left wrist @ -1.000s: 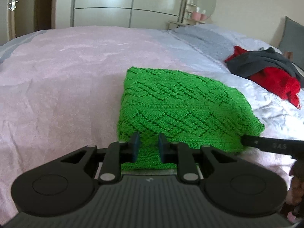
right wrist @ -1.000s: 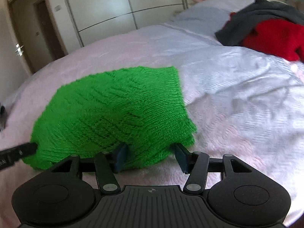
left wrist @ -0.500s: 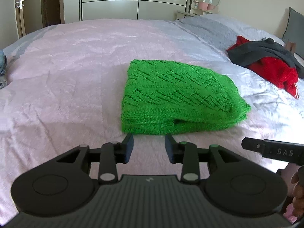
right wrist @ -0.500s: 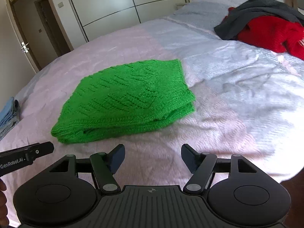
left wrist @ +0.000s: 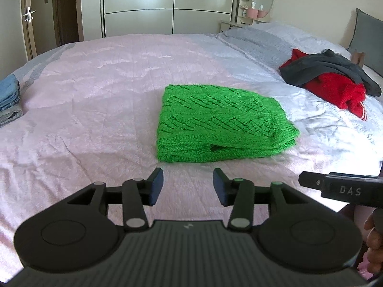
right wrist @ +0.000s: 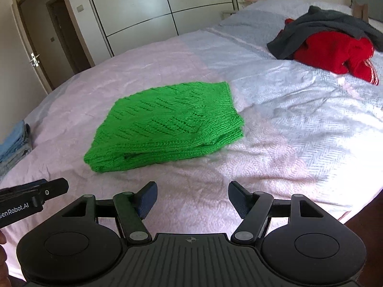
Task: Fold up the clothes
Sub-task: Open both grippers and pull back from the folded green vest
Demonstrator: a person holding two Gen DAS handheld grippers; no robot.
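A green knitted sweater (left wrist: pixel 220 124) lies folded into a neat rectangle on the pink bedspread (left wrist: pixel 95 100); it also shows in the right wrist view (right wrist: pixel 167 124). My left gripper (left wrist: pixel 188 185) is open and empty, held back from the sweater's near edge. My right gripper (right wrist: pixel 191 197) is open and empty, also short of the sweater. A heap of unfolded clothes, a red garment (left wrist: pixel 335 91) under a dark grey one (left wrist: pixel 330 64), lies at the right; the red garment also shows in the right wrist view (right wrist: pixel 335 52).
Folded blue jeans (left wrist: pixel 9 98) sit stacked at the bed's left edge. White wardrobe doors (left wrist: pixel 167 4) and a room door (left wrist: pixel 28 16) stand behind the bed. The bed's near right corner (right wrist: pixel 354 210) drops off to the floor.
Both grippers let go of the sweater's near edge, opened, and pulled back and up from it. The sweater now lies flat and folded by itself.
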